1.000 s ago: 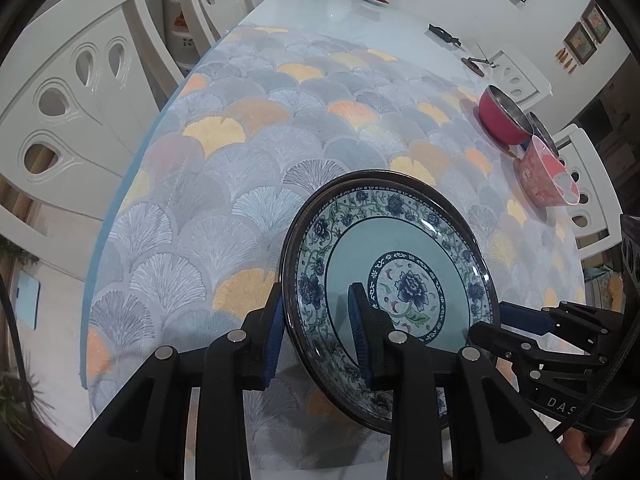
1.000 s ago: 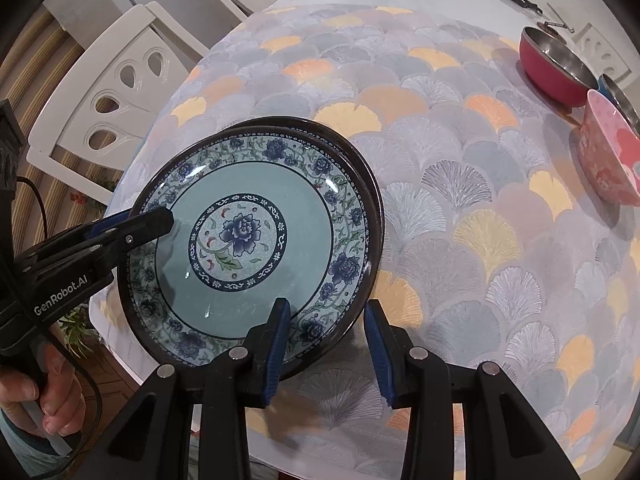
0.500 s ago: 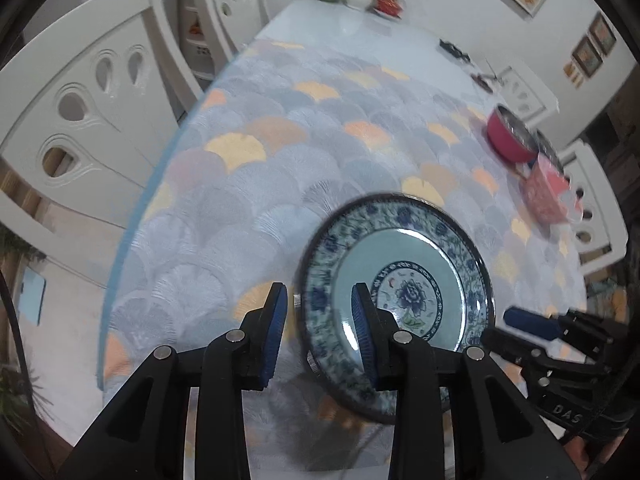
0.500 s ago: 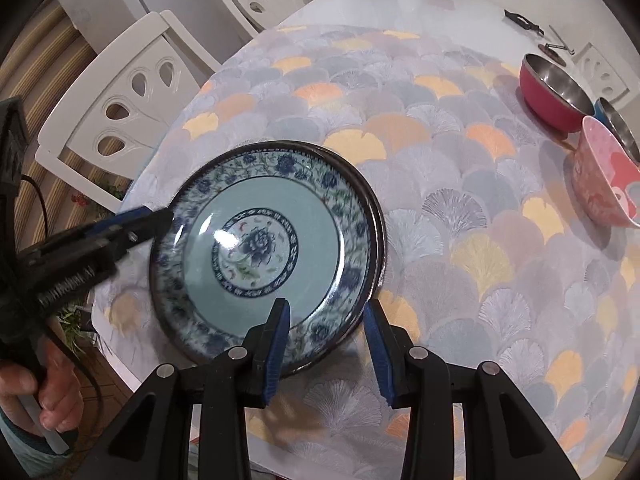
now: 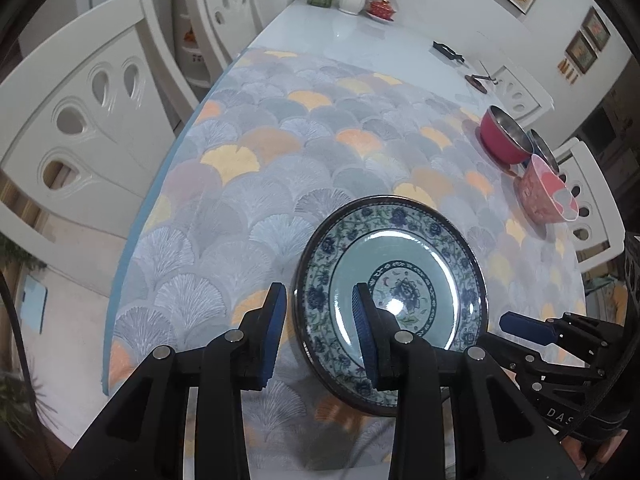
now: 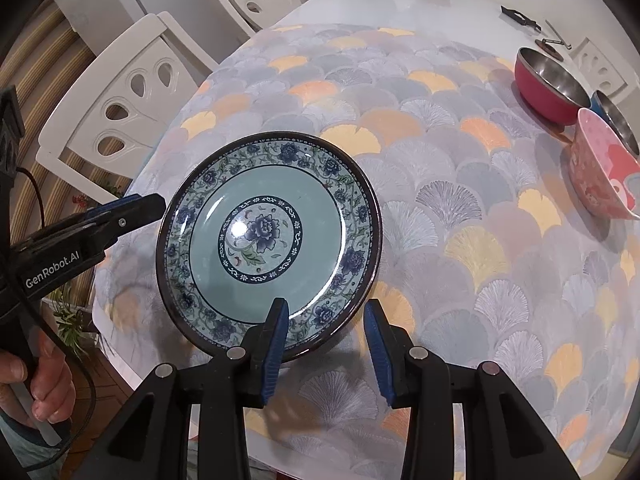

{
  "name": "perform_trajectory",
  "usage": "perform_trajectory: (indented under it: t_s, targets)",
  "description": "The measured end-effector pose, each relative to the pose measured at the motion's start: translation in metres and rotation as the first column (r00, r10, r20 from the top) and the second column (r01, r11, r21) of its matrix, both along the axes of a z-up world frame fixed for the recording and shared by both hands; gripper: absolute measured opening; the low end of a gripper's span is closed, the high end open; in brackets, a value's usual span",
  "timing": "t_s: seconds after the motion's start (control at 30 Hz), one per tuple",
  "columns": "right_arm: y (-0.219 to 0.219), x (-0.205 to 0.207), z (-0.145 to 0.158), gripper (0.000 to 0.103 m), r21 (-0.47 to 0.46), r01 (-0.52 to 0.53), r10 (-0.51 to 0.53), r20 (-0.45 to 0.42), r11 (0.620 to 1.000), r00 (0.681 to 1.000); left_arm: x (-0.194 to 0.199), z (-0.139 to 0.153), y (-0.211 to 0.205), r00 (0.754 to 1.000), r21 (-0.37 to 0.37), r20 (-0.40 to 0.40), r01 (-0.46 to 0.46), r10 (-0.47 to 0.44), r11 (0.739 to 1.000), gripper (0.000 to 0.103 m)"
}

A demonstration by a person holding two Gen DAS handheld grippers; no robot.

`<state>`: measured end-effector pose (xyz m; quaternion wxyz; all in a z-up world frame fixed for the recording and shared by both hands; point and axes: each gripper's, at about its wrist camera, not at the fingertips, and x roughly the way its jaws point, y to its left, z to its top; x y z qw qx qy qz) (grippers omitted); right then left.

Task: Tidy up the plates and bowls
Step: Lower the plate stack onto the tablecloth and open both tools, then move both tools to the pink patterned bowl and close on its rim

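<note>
A blue-green floral plate (image 5: pixel 394 284) with a dark rim lies on the patterned tablecloth near the table's front edge; it also shows in the right wrist view (image 6: pixel 266 240). It looks like the top of a stack, though the lower plate is hidden. My left gripper (image 5: pixel 320 330) is open, its fingers either side of the plate's left rim, above it. My right gripper (image 6: pixel 326 334) is open and empty over the plate's near right rim. A red bowl (image 6: pixel 550 84), a blue bowl (image 6: pixel 616 120) and a pink bowl (image 6: pixel 602 172) stand at the right.
White chairs (image 5: pixel 80 120) stand along the table's left side and another (image 5: pixel 588 208) at the right. A vase and small red dish (image 5: pixel 380 8) sit at the far end. Small dark tools (image 6: pixel 520 16) lie on the bare white tabletop.
The plate has come down flat onto the cloth. Both grippers have pulled back and up from it; the left gripper has let go of its rim.
</note>
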<state>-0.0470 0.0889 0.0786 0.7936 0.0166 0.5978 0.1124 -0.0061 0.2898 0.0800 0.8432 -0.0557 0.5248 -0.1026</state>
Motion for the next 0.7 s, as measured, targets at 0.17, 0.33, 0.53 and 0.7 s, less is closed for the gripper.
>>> perform_trajectory:
  t_s: [0.17,0.33,0.53,0.7]
  targets:
    - [-0.008,0.0,0.006,0.038,-0.001,0.021,-0.021,0.014,1.0,1.0,0.006,0.01,-0.008,1.0,-0.004,0.022,0.016,-0.016,1.0,0.031]
    - [-0.028,0.004,0.015,0.038,-0.004,0.07,-0.07,0.029,0.998,0.997,0.019,0.032,-0.03,0.996,-0.008,0.07,0.06,-0.059,0.998,0.031]
    - [-0.079,0.011,0.034,0.038,-0.007,0.194,-0.193,0.064,0.981,0.979,0.042,0.059,-0.077,0.98,-0.024,0.124,0.161,-0.157,0.987,0.031]
    - [-0.137,0.015,0.047,0.038,-0.018,0.313,-0.31,0.089,0.95,0.946,0.064,0.073,-0.129,0.959,-0.039,0.157,0.246,-0.237,0.969,0.036]
